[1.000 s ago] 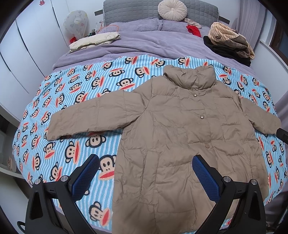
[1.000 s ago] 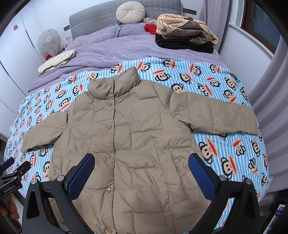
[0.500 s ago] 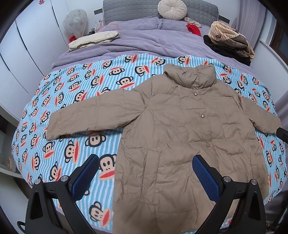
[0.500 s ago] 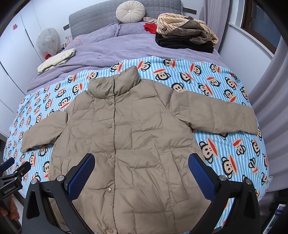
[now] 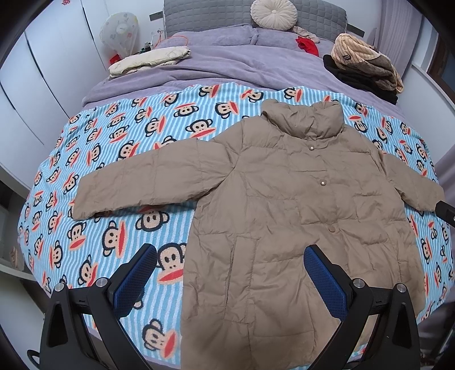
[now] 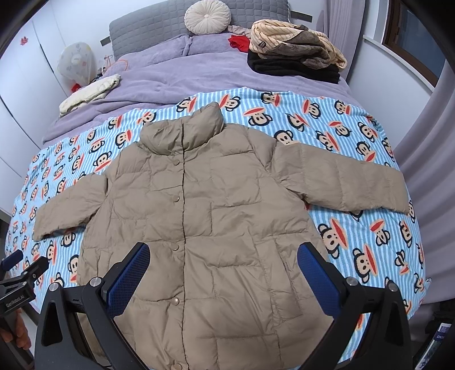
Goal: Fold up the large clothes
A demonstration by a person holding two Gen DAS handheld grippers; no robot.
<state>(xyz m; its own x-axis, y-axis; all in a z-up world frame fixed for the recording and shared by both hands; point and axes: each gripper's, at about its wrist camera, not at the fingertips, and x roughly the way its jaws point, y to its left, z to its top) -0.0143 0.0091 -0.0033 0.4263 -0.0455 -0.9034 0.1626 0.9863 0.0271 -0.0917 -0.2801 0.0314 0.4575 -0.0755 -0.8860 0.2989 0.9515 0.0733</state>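
Both fisheye views look from above the foot of the bed down its length toward the grey headboard (image 5: 256, 14), well back from the tan coat (image 5: 284, 213). The left wrist view sits off the coat's left half, its hem under the spread left gripper (image 5: 230, 273). The right wrist view is nearly centred. Both share the whole coat and the monkey blanket (image 6: 355, 136)

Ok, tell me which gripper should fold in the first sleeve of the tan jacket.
Either could, but probably the left gripper: it hangs open over the jacket's left edge, with the left sleeve spread flat just ahead. The right gripper, also open, sits over the jacket's middle, farther from its sleeve.
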